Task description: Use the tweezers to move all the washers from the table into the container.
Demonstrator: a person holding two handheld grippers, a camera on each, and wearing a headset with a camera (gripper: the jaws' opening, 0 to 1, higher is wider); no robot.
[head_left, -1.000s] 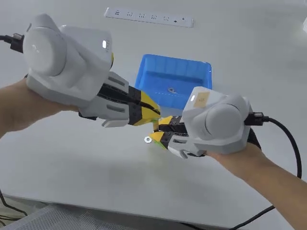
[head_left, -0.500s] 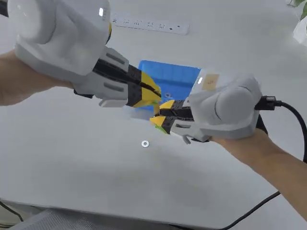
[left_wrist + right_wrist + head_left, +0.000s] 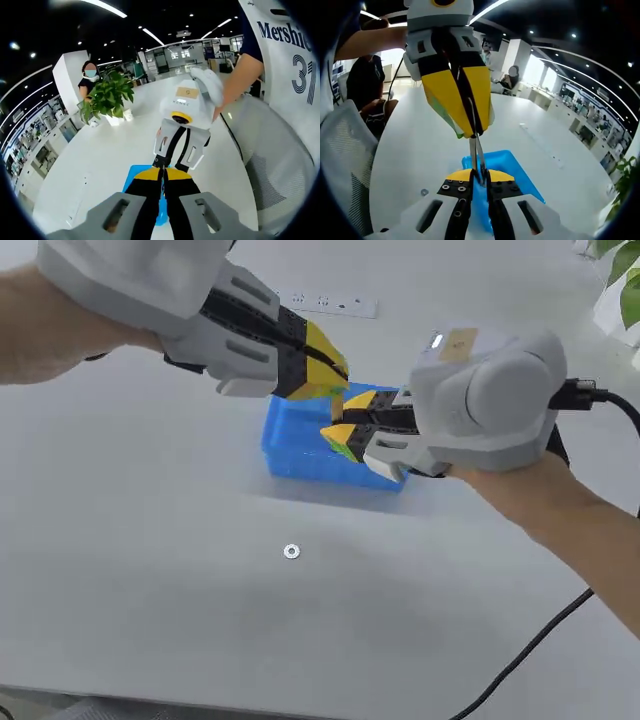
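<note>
The tweezers (image 3: 475,152) were held over the blue container (image 3: 300,462).
The left gripper (image 3: 335,368) was clamped on the upper end of the tweezers. Their thin arms ran down into the right gripper (image 3: 335,435), whose jaws were pinched close around the lower end. Whether the tips carried anything could not be told. One washer (image 3: 291,551) lay on the table (image 3: 140,580), apart from the container on the person's side.

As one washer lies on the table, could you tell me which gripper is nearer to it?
Right. The right gripper hovers beyond the washer, by the blue container's near wall; the left gripper is higher and farther back.
</note>
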